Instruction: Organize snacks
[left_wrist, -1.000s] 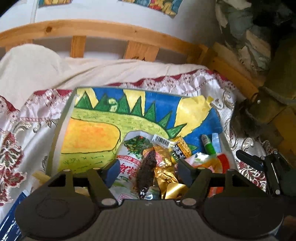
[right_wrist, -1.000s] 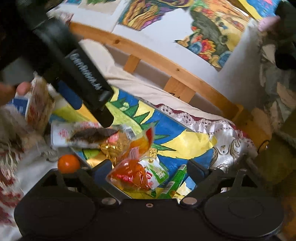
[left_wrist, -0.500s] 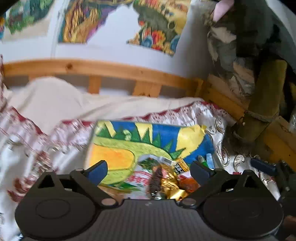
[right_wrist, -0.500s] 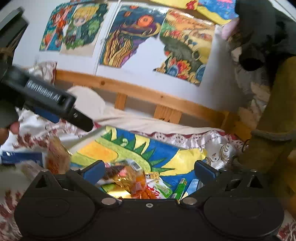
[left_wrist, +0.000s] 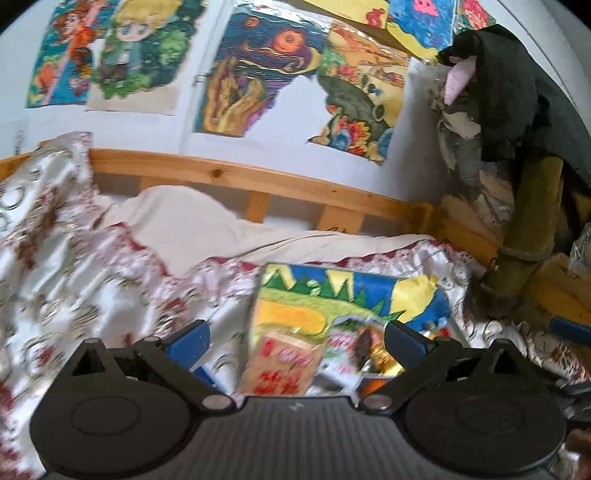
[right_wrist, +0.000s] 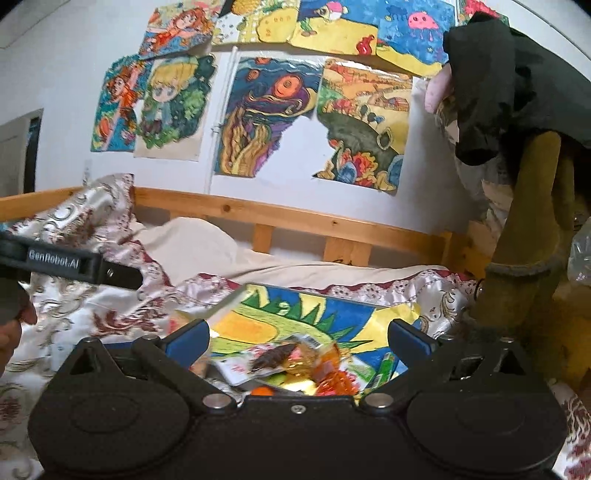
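Bed quilt (right_wrist: 92, 306) carries a painted board (right_wrist: 295, 317), long axis running left-right, far edge toward the wooden rail (right_wrist: 295, 218). Snack pile (right_wrist: 295, 365) sits on the board's near part. Left gripper (left_wrist: 295, 338): jaws wide apart, holding nothing. Right gripper (right_wrist: 297, 336): same, empty, above the pile. Only the left view shows the tan packet (left_wrist: 284, 365), blurred; only the right view shows the green tube (right_wrist: 382, 367), pointing away and slightly right.

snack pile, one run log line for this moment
left gripper: open, empty | right gripper: open, empty | snack pile: on painted board, untouched
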